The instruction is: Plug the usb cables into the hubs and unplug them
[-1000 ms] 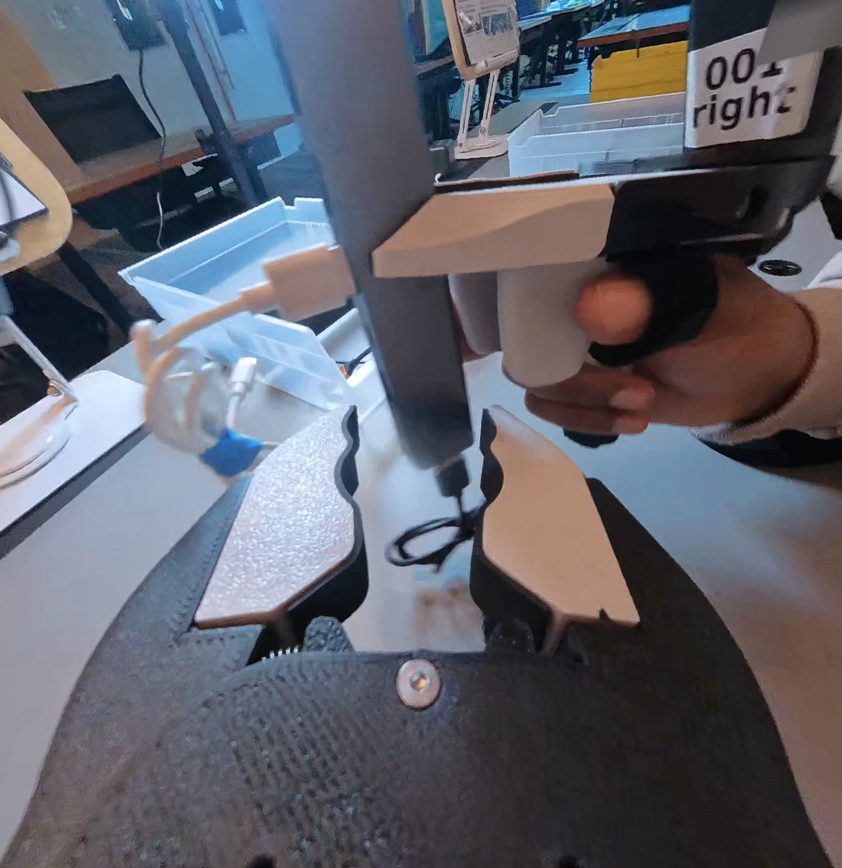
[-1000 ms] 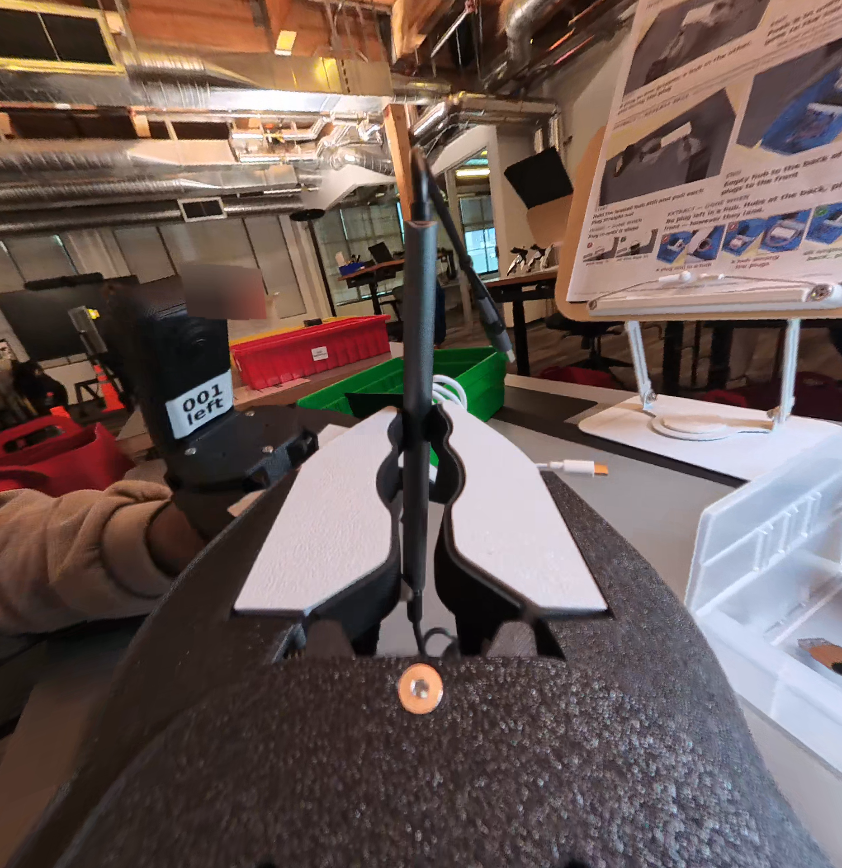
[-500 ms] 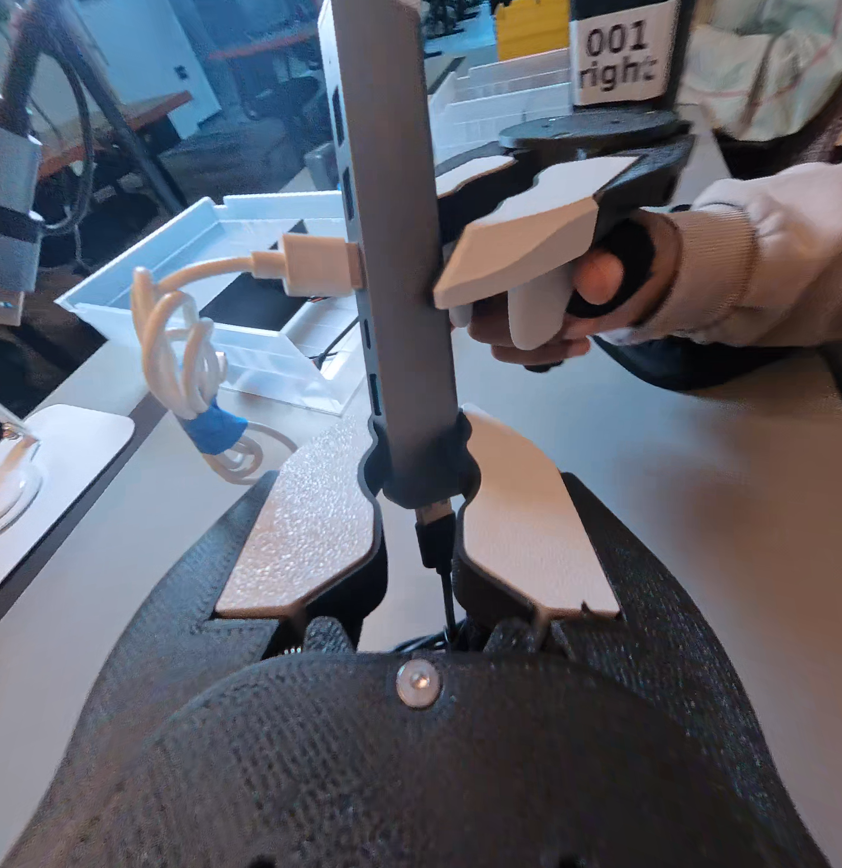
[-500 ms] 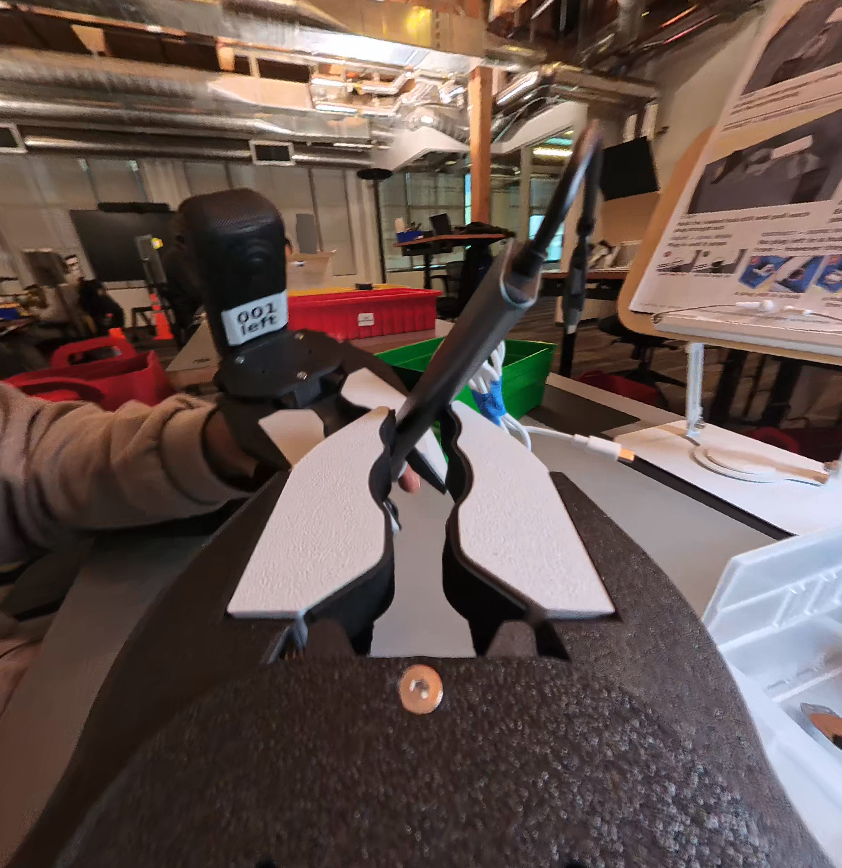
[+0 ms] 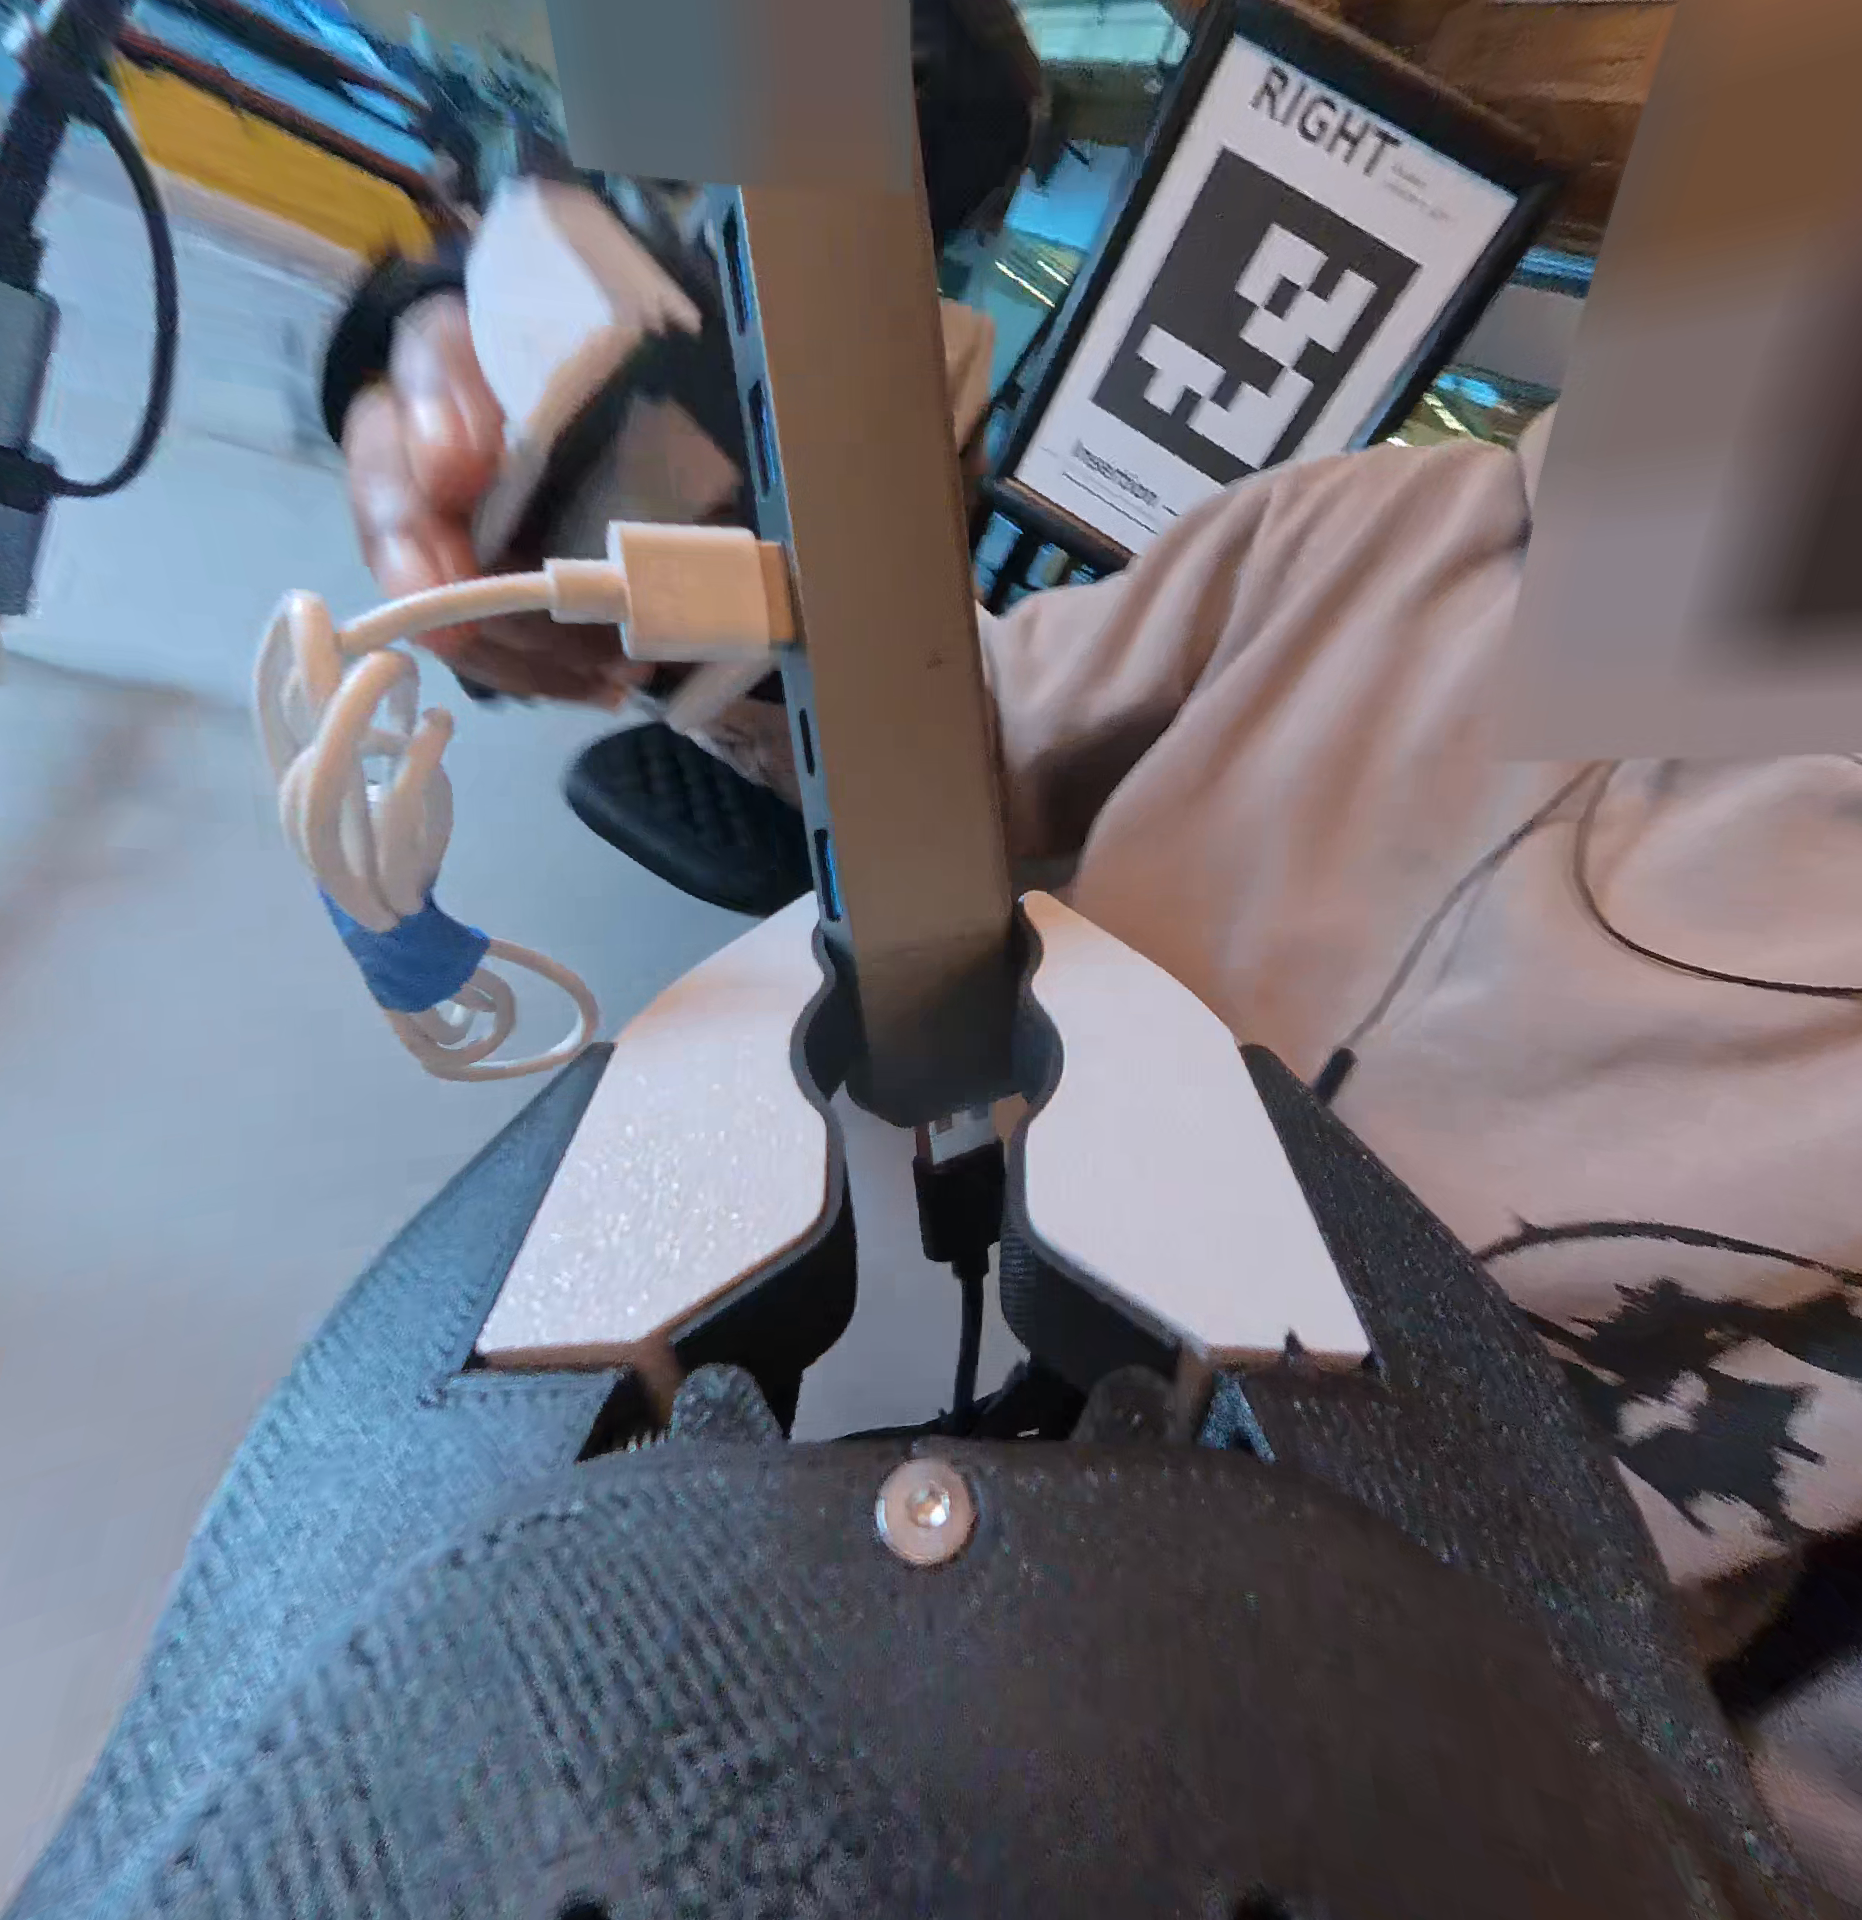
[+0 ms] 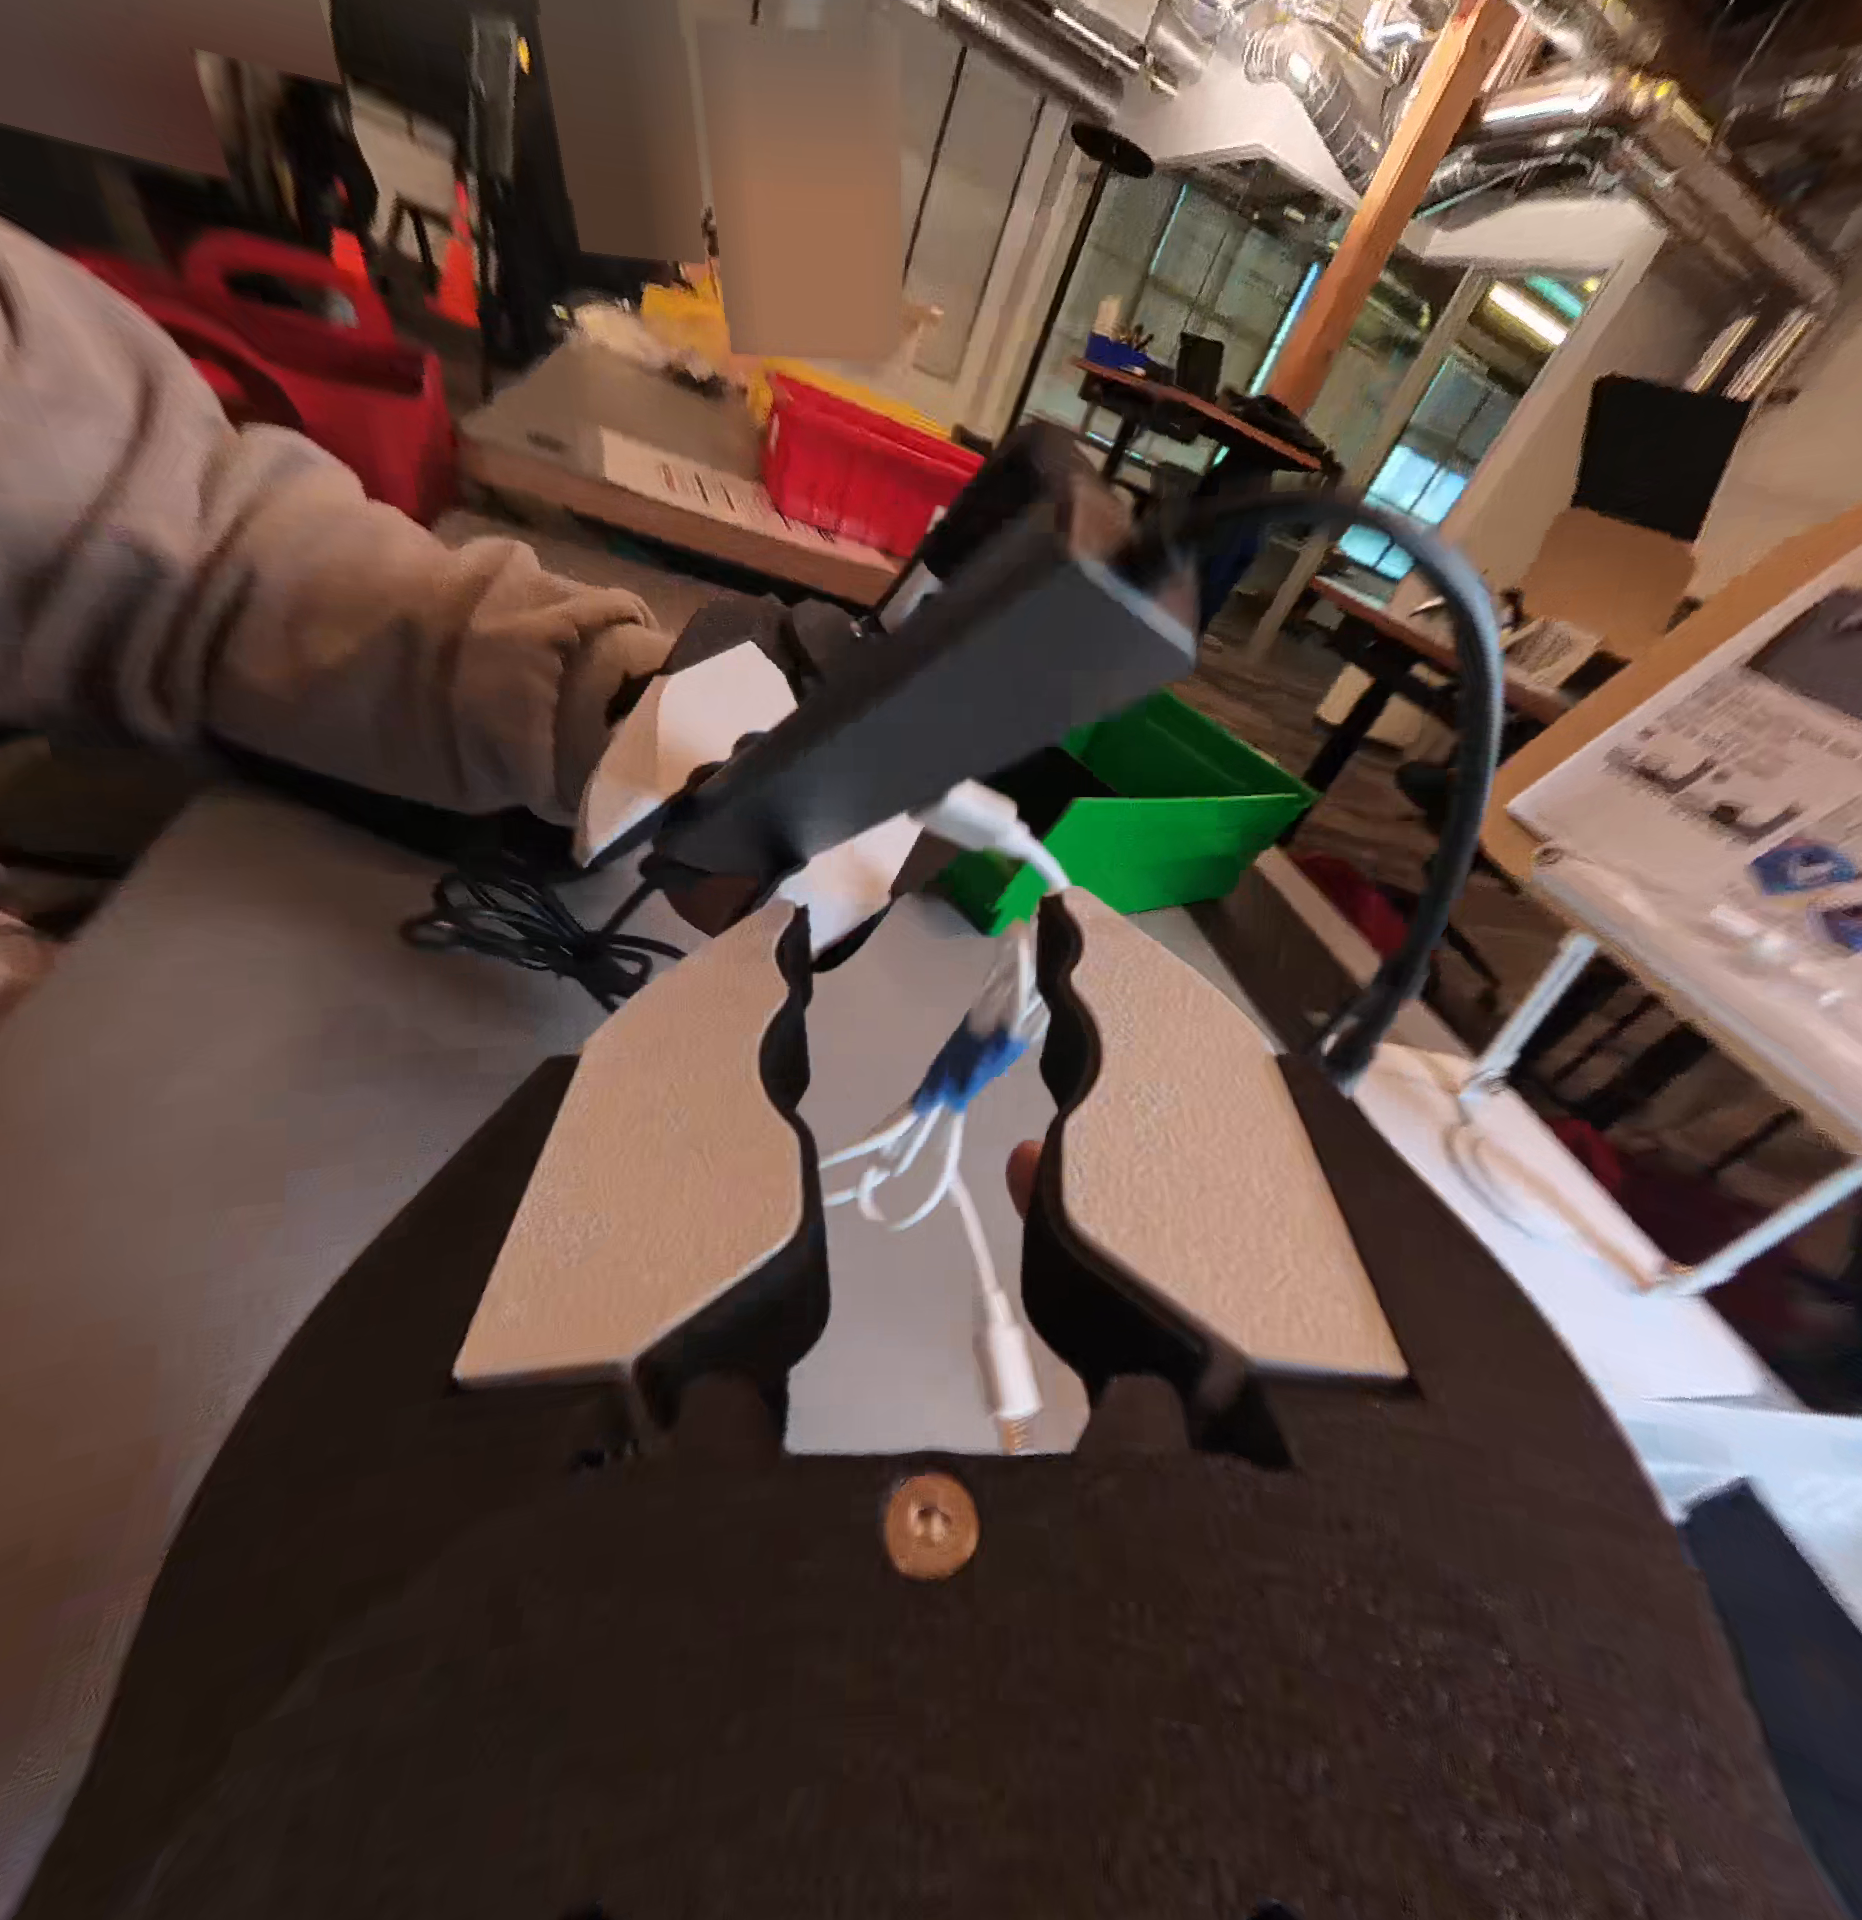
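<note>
In the left wrist view, the grey USB hub (image 5: pixel 885 623) is pinched at its lower end by the left gripper (image 5: pixel 922 1023), and it stands nearly upright between the two fingers. A white USB plug (image 5: pixel 698 603) is seen pushed into a port on the hub's left side, and its white cable (image 5: pixel 376 790) hangs down in loops tied with a blue band (image 5: pixel 413 951). A black plug (image 5: pixel 958 1174) is seen at the bottom end of the hub, between the fingers. Half a second ago the right gripper was held against the hub's right side; now it is seen blurred on the hub's left side, behind the white plug (image 5: pixel 553 353). A framed black-and-white marker sign (image 5: pixel 1259 312) is now seen behind the hub.

In the right wrist view, the right gripper (image 6: pixel 916 966) is spread apart and nothing is held in it. Earlier the hub sat between its fingers; now the hub (image 6: pixel 958 707) is seen farther off, tilted, and gripped only by the left gripper (image 6: pixel 698 769). The white cable (image 6: pixel 968 1060) dangles between the right gripper's fingers but is not pinched. A green bin (image 6: pixel 1145 821) is seen behind.
</note>
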The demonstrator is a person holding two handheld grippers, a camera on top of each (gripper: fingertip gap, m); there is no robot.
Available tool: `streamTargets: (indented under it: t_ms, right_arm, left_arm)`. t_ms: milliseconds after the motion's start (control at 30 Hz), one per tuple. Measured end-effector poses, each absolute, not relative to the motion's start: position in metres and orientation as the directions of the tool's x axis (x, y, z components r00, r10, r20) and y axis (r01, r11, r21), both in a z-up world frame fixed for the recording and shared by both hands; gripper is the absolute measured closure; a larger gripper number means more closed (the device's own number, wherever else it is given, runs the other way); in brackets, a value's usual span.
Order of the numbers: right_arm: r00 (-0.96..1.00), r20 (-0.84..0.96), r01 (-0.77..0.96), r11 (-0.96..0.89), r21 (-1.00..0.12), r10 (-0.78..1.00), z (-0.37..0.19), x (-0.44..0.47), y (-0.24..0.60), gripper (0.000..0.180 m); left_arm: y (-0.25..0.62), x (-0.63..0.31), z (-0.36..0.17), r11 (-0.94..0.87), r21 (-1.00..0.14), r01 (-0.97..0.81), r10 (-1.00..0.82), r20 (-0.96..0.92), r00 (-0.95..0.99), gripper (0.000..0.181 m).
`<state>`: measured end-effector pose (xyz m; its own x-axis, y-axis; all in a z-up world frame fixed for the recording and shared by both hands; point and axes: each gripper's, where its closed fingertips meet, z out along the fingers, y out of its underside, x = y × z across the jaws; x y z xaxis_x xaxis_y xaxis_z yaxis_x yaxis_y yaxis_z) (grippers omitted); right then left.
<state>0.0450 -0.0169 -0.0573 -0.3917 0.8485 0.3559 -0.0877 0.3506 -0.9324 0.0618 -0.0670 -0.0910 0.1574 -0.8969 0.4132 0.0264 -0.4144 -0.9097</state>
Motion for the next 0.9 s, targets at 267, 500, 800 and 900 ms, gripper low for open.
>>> streamTargets:
  t_ms: [267,500,800,900]
  right_arm:
    - [-0.432,0.663,-0.07,0.711,-0.7,0.611,-0.096,0.05,-0.04,0.162]
    - [-0.377,0.584,0.195,0.678,-0.709,0.719,-0.112,0.047,-0.001,0.167]
    - [-0.365,0.384,0.38,0.513,-0.77,0.848,-0.117,0.04,-0.009,0.167]
    - [-0.345,0.424,0.331,0.531,-0.78,0.837,-0.106,0.04,-0.012,0.167]
  left_arm:
    - [-0.096,0.087,-0.122,-0.592,-0.785,-0.181,-0.798,0.603,-0.003,0.152]
    - [-0.035,0.043,-0.122,-0.462,-0.881,-0.104,-0.788,0.353,0.504,0.147]
    - [-0.019,0.046,-0.114,-0.165,-0.832,-0.529,-0.714,-0.269,0.646,0.167]
    - [-0.018,0.047,-0.102,-0.155,-0.871,-0.467,-0.732,-0.216,0.646,0.169]
